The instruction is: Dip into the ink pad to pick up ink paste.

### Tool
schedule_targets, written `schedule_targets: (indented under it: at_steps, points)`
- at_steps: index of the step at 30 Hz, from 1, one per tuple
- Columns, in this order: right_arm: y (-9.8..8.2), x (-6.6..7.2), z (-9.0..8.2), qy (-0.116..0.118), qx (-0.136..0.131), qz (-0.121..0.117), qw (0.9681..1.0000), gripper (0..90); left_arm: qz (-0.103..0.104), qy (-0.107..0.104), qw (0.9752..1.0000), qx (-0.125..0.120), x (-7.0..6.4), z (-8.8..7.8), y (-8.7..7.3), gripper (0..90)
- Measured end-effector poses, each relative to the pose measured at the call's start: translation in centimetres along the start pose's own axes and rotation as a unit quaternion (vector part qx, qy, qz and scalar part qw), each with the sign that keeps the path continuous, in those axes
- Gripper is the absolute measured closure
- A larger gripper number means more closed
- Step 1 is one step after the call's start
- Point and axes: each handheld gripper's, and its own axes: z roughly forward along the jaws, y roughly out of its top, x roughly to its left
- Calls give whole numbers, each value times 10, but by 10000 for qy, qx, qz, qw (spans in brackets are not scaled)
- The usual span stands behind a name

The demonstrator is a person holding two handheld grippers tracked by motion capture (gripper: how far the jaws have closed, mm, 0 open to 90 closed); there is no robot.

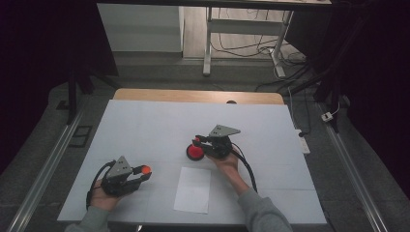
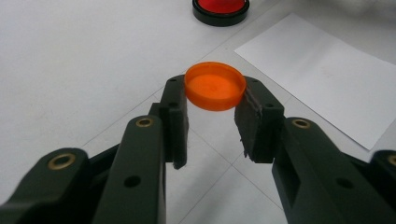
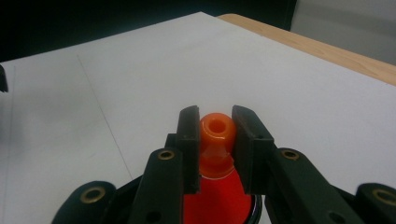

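Here, left claw (image 2: 215,123) clamped on an orange cap (image 2: 215,86), right claw (image 3: 215,140) gripping the orange nozzle (image 3: 216,129) of a red cone (image 1: 195,151), both near the white paper sheet (image 1: 193,189) on the counter (image 1: 145,125).

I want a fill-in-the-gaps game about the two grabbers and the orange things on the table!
1. The left gripper has its jaws shut on a round orange ____.
2. The right gripper squeezes the orange knob on top of a red ____.
3. The sheet of paper lying between the two hands is ____ in colour.
4. The round red stamp pad sits in a ____ rim.

Missing words: cap; stamp; white; black
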Motion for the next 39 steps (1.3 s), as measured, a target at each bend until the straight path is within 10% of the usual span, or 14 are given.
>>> schedule_targets:
  at_steps: [39]
  points:
    - [4,17,-61,343,-175,15,9993,721,-51,8,10000,-4,3,1,-1,648]
